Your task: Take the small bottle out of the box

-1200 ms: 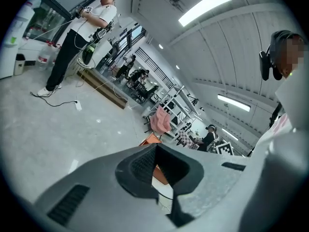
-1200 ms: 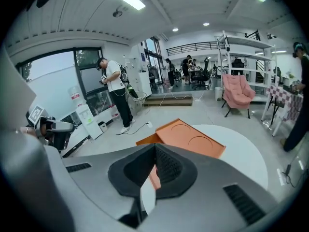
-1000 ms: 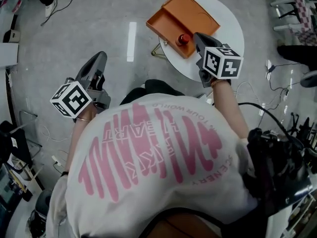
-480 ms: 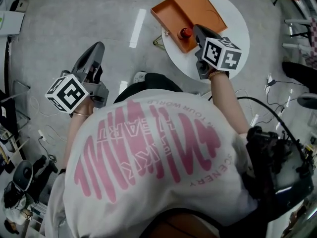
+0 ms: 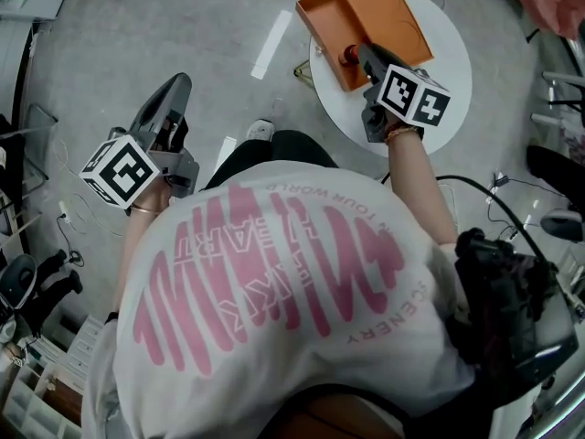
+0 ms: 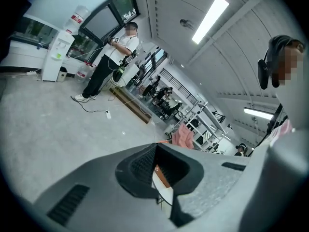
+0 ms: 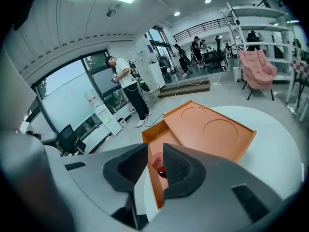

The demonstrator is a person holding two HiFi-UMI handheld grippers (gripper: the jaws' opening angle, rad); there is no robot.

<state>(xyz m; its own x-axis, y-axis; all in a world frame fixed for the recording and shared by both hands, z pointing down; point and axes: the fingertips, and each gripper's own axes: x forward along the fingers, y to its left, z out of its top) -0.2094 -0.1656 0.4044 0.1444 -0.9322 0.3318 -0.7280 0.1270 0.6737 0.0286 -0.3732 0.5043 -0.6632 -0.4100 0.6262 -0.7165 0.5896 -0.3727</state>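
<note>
Small bottle (image 7: 158,163), red cap, inside orange box (image 7: 155,138)

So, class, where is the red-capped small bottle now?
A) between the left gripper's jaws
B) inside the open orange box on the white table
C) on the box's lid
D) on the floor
B: the small bottle stands inside the orange box on the white table.

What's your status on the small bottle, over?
Right gripper jaws just opening, small bottle in the gap, not gripped. Bottle in orange box on white table. Left gripper shut, empty, away from table. Nothing blocking.
</note>
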